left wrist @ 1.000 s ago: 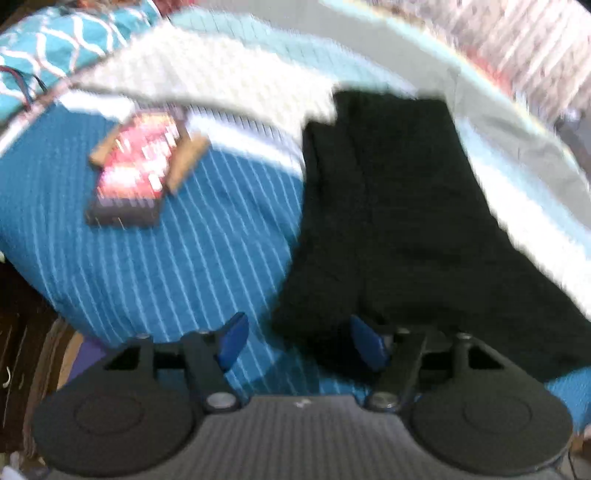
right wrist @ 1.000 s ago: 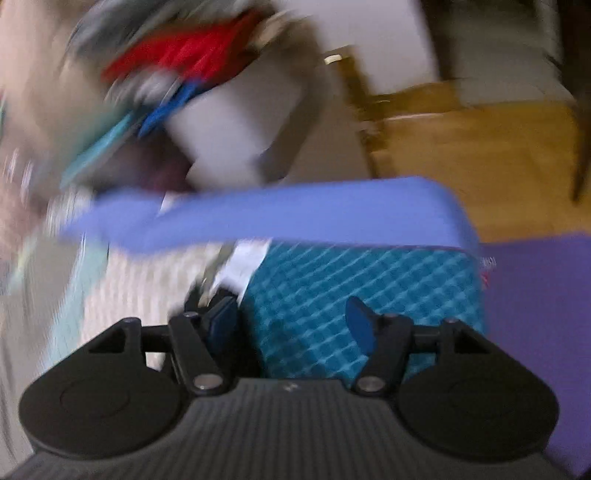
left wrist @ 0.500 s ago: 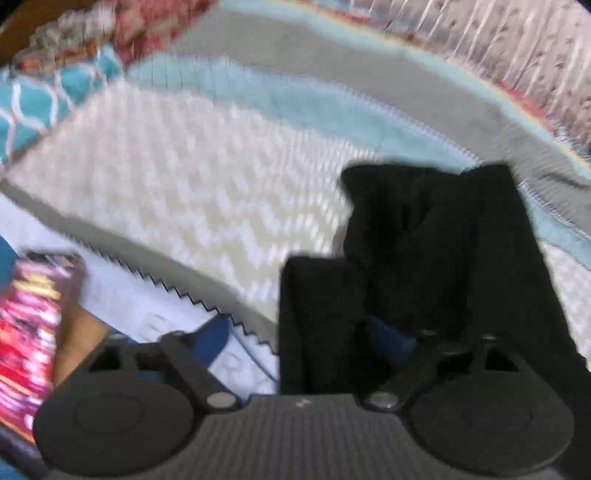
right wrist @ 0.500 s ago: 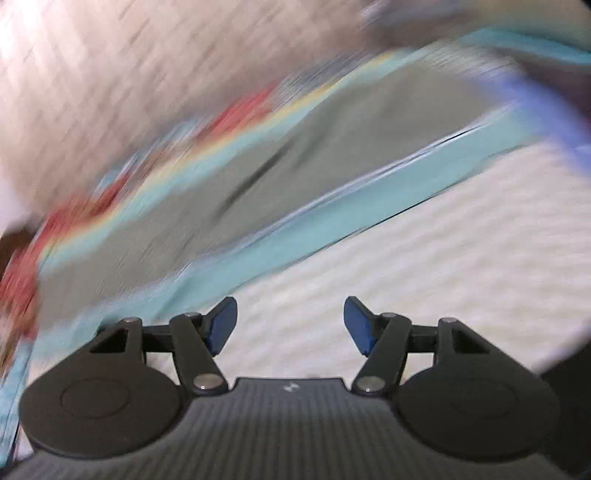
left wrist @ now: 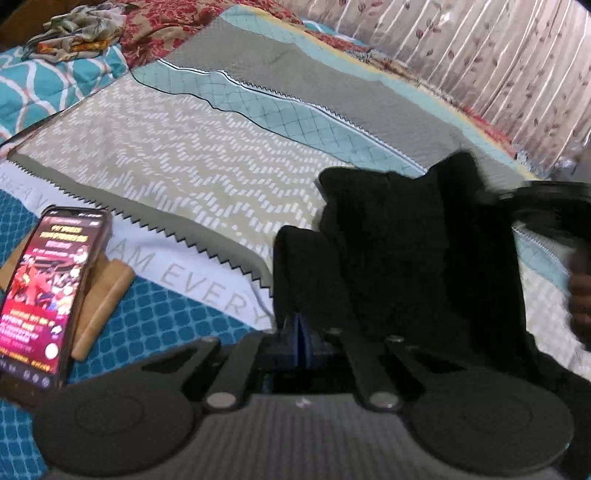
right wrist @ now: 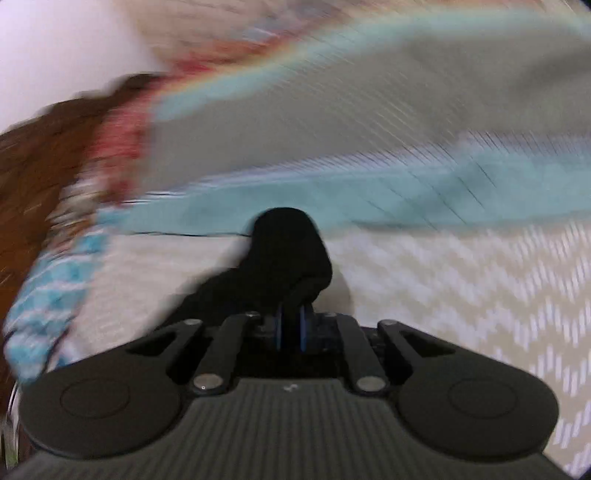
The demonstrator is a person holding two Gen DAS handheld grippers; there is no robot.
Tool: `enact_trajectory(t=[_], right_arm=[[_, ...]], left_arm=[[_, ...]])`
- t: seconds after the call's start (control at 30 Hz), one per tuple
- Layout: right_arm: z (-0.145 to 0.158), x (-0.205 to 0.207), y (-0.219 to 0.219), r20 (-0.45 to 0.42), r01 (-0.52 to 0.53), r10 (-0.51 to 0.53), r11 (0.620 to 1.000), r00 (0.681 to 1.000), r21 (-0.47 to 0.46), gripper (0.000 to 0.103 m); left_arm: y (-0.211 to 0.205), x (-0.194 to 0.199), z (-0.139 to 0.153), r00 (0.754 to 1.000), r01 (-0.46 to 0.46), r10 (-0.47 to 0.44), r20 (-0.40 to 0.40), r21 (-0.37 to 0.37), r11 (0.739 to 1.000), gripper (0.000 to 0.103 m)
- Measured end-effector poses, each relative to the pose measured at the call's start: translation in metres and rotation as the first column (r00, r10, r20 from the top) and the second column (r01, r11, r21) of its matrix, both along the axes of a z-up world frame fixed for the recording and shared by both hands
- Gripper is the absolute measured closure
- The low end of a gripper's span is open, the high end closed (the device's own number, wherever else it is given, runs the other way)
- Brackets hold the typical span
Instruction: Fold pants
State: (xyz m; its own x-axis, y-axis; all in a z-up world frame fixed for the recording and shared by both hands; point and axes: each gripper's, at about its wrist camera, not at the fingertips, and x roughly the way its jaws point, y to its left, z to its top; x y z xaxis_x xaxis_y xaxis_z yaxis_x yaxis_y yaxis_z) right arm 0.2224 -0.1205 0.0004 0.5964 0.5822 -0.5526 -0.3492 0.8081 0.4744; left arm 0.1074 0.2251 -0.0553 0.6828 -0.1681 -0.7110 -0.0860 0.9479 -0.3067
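Observation:
Black pants lie in a folded heap on the patterned bedspread. My left gripper is shut, its blue pads pinching the near left edge of the pants. In the right wrist view, which is blurred by motion, my right gripper is shut on a raised bunch of the same black pants. The left wrist view also shows the right gripper's black body at the pants' far right side, with a hand behind it.
A lit phone leans on a wooden stand at the left, on the blue part of the bedspread. A teal patterned pillow and crumpled cloth lie at the back left. A curtain hangs behind the bed.
Both grippers went from open to shut on the pants. The left one moved forward to the pants' near edge. The right one swung round from the room side onto the bed.

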Motion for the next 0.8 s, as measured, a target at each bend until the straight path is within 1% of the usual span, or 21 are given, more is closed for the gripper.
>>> enact_trajectory(t=[0.03,0.07,0.1,0.13,0.17,0.2,0.23,0.27,0.33,0.37,0.4,0.43,0.47,0.5,0.57,0.63,0.67,0.7,0.73,0.77,0.8], right_arm=[[0.014,-0.019,0.011,0.033,-0.094,0.095,0.995,0.995,-0.021,0.095],[0.025,-0.041,0.027,0.035,-0.216,0.218,0.975,0.975,-0.053,0.09],[0.029,-0.061,0.041,-0.002,-0.344,0.345,0.936,0.939,-0.075,0.085],[0.031,-0.081,0.057,-0.032,-0.458,0.457,0.882,0.889,-0.114,0.077],[0.032,-0.094,0.071,-0.034,-0.521,0.523,0.837,0.852,-0.166,0.064],[0.035,-0.105,0.076,-0.016,-0.556,0.566,0.802,0.824,-0.22,0.059],[0.038,-0.109,0.08,0.016,-0.565,0.588,0.783,0.809,-0.259,0.059],[0.042,-0.102,0.079,0.039,-0.545,0.573,0.797,0.819,-0.261,0.059],[0.044,-0.065,0.068,0.057,-0.428,0.444,0.885,0.894,-0.183,0.058],[0.043,-0.039,0.058,0.051,-0.322,0.33,0.938,0.943,-0.127,0.058],[0.037,-0.012,0.051,0.036,-0.209,0.213,0.973,0.976,-0.102,0.056],[0.029,0.013,0.044,0.019,-0.091,0.094,0.99,0.995,-0.108,0.049],[0.017,0.03,0.044,0.01,0.006,-0.005,0.991,1.0,-0.134,0.041],[0.004,0.046,0.041,-0.009,0.106,-0.108,0.981,0.994,-0.163,0.039],[-0.031,0.071,0.022,-0.134,0.264,-0.286,0.951,0.949,-0.16,0.028],[-0.065,0.086,0.016,-0.32,0.344,-0.341,0.938,0.884,-0.05,0.027],[-0.076,0.087,0.019,-0.373,0.349,-0.328,0.937,0.868,-0.013,0.038],[-0.084,0.088,0.025,-0.398,0.328,-0.301,0.945,0.866,0.0,0.055],[-0.083,0.09,0.033,-0.398,0.307,-0.285,0.952,0.872,-0.009,0.086],[-0.073,0.087,0.035,-0.374,0.315,-0.293,0.949,0.88,0.0,0.089],[-0.057,0.079,0.021,-0.339,0.327,-0.296,0.944,0.893,0.036,0.09]], left_arm=[[0.004,0.003,0.002,1.0,-0.01,0.01,0.011,-0.003,1.0,0.084],[0.008,0.004,0.0,1.0,-0.021,0.021,0.022,-0.001,1.0,0.062],[0.011,0.004,-0.001,0.999,-0.04,0.04,0.033,0.003,0.999,0.054],[0.014,0.009,-0.005,0.998,-0.056,0.055,0.033,0.007,0.998,0.052],[0.016,0.011,-0.008,0.998,-0.061,0.061,0.026,0.005,0.998,0.052],[0.019,0.015,-0.011,0.998,-0.058,0.058,0.018,-0.005,0.998,0.052],[0.021,0.018,-0.014,0.998,-0.06,0.06,0.011,-0.011,0.998,0.052],[0.022,0.021,-0.014,0.998,-0.064,0.064,0.009,-0.008,0.998,0.052],[0.023,0.024,-0.014,0.998,-0.058,0.058,0.023,0.0,0.998,0.052],[0.021,0.028,-0.014,0.998,-0.056,0.055,0.026,0.015,0.998,0.052],[0.02,0.031,-0.015,0.998,-0.056,0.055,0.022,0.031,0.998,0.052],[0.019,0.034,-0.015,0.998,-0.053,0.052,0.019,0.042,0.998,0.052],[0.018,0.037,-0.016,0.999,-0.05,0.049,0.013,0.044,0.998,0.052],[0.018,0.039,-0.017,0.999,-0.047,0.047,0.007,0.038,0.998,0.052],[0.02,0.038,-0.018,0.999,-0.049,0.049,0.004,0.024,0.999,0.051],[0.02,0.037,-0.019,0.998,-0.056,0.056,-0.001,0.022,0.998,0.051],[0.02,0.037,-0.02,0.998,-0.058,0.058,-0.003,0.018,0.998,0.051],[0.02,0.037,-0.02,0.998,-0.059,0.059,-0.005,0.02,0.998,0.051],[0.019,0.037,-0.019,0.998,-0.059,0.059,-0.007,0.028,0.998,0.051],[0.018,0.038,-0.018,0.998,-0.055,0.056,-0.006,0.041,0.998,0.051],[0.017,0.039,-0.016,0.999,-0.05,0.05,-0.001,0.059,0.997,0.051]])
